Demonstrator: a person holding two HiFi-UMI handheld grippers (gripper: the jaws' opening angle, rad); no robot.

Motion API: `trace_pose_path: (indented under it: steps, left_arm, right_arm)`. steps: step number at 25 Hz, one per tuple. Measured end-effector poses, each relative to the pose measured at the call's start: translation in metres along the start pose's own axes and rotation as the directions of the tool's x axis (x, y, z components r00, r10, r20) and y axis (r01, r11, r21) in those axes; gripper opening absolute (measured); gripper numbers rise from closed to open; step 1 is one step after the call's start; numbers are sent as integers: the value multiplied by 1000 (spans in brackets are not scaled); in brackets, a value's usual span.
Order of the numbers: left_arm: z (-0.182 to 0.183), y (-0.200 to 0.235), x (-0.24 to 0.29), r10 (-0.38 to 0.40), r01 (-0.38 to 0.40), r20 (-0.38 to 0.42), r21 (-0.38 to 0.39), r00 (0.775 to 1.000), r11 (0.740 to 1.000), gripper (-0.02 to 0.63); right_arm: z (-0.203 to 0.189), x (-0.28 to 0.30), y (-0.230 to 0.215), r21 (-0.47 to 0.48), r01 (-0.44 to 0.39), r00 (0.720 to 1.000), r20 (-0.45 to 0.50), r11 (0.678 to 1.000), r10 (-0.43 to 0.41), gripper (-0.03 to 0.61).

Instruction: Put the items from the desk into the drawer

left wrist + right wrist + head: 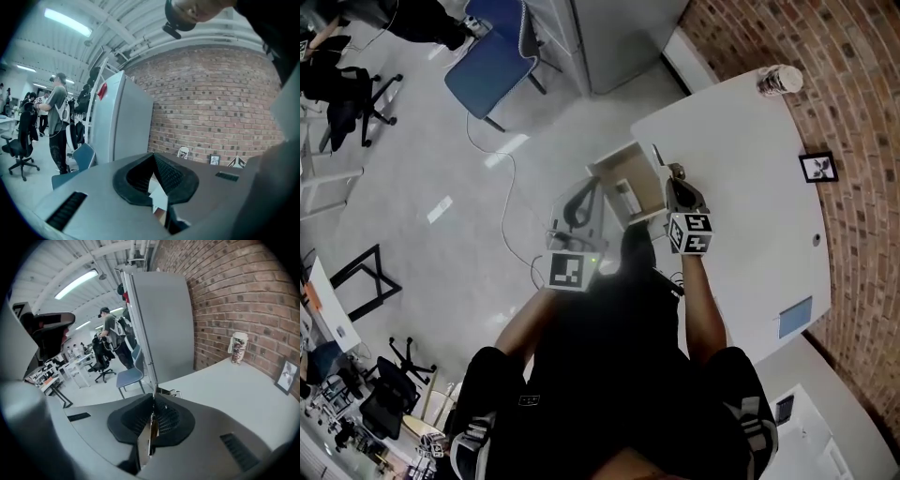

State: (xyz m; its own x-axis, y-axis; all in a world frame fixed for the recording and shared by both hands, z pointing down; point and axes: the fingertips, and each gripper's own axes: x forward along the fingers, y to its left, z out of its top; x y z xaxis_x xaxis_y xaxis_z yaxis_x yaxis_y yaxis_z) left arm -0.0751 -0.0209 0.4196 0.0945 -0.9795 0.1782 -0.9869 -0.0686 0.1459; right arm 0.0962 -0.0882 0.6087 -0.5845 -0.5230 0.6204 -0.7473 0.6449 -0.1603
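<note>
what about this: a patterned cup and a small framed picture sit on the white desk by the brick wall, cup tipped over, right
No: the patterned cup stands upright, not tipped over; the right gripper view shows it. It and the small framed picture do sit on the white desk by the brick wall.

Overhead, fluorescent strips light the room brightly and evenly; they lay pale glare streaks on the glossy floor; the desk washes out near white; my dark clothing goes almost black, detail lost; both my gripper views bow the brick wall, blacken at the corners, and soften whatever sits nearest the lens.
</note>
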Motion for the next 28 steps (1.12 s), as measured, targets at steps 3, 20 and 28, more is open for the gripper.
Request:
trace_pose_path:
  steps: [3, 20, 28]
  left_arm:
    - [-8, 17, -5, 10, -10, -11, -6, 1000, 1000, 0]
    - [-68, 64, -2, 75, -76, -59, -14, 995, 997, 0]
    - [-110, 73, 12, 123, -128, -100, -39, 987, 991, 0]
  right_arm:
    - [-1, 15, 30, -25, -42, 999, -13, 999, 41, 11]
    - [-136, 121, 71, -37, -111, 959, -267, 993, 97, 11]
    - [-215, 160, 54, 0, -90, 927, -365, 996, 84, 11]
